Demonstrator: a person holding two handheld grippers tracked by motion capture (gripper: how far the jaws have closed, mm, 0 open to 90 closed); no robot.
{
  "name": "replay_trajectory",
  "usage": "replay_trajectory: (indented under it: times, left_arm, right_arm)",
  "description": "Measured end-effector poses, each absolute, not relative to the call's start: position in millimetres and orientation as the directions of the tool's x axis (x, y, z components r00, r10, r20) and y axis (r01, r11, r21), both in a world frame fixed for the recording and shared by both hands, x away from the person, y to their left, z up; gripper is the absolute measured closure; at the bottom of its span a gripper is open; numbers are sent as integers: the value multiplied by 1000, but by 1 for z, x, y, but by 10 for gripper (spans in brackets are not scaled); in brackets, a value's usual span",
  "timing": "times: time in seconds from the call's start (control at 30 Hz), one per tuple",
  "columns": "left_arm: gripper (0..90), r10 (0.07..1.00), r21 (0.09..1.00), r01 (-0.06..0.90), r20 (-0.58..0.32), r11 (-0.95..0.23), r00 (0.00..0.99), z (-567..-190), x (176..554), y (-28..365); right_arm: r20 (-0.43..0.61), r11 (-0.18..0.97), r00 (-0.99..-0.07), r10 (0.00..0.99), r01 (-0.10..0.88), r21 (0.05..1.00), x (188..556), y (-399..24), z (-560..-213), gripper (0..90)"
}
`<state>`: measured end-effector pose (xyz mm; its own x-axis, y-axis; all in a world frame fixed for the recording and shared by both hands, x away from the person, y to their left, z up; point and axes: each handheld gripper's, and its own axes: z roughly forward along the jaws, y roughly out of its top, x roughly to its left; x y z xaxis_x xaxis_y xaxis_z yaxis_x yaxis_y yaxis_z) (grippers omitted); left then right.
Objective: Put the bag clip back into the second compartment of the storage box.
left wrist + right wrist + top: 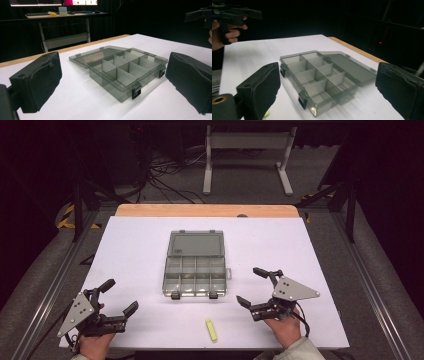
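Observation:
A smoky clear organiser box [195, 275] lies open in the middle of the white table [135, 245], its lid [195, 243] folded back flat and its divided compartments showing. The same box [125, 72] sits ahead of my left gripper [112, 82], and the box [317, 77] also lies ahead of my right gripper [327, 87]. A small yellow piece [211, 329] lies near the front edge, between the hands. My left gripper [121, 295] rests at the front left, open and empty. Right of the box, my right gripper [255, 286] is held open and empty.
A wooden strip [207, 210] edges the table's far side. Beyond it stand a white desk frame [247, 157] and loose cables [170, 180] on the floor. Dark metal rails [50, 285] run along both sides of the table.

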<state>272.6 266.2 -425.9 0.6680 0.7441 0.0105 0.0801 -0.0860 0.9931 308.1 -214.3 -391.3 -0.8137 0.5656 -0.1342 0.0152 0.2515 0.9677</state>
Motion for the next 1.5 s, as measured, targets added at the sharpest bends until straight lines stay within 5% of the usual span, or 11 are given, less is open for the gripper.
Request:
replay_trajectory:
  times: [0.73,0.8,0.97,1.0,1.13,1.2,1.5]
  left_arm:
    - [14,745,992,83,15,-94,667,-426,273,266]
    - [14,745,992,84,14,-93,667,-426,273,266]
    - [15,745,992,83,16,-96,667,-426,273,266]
    - [15,745,992,83,16,-96,667,-426,273,266]
    - [15,744,993,79,15,-91,668,-426,272,266]
    - [15,744,993,79,17,-93,668,-426,272,266]
    - [16,742,993,76,12,-85,670,-426,272,266]
  right_arm:
    - [-112,295,-866,488,43,954,308,-172,-387,36]
    - [-111,313,-877,468,47,949,306,-169,-386,102]
    - [-141,381,-903,405,26,924,297,-164,-379,552]
    - [-141,381,-903,405,26,924,297,-164,-379,552]
    - [-153,433,-922,357,18,901,294,-161,-378,822]
    - [-168,470,-927,335,10,883,292,-157,-378,897]
    - [-116,588,-959,258,61,807,293,-141,-383,900]
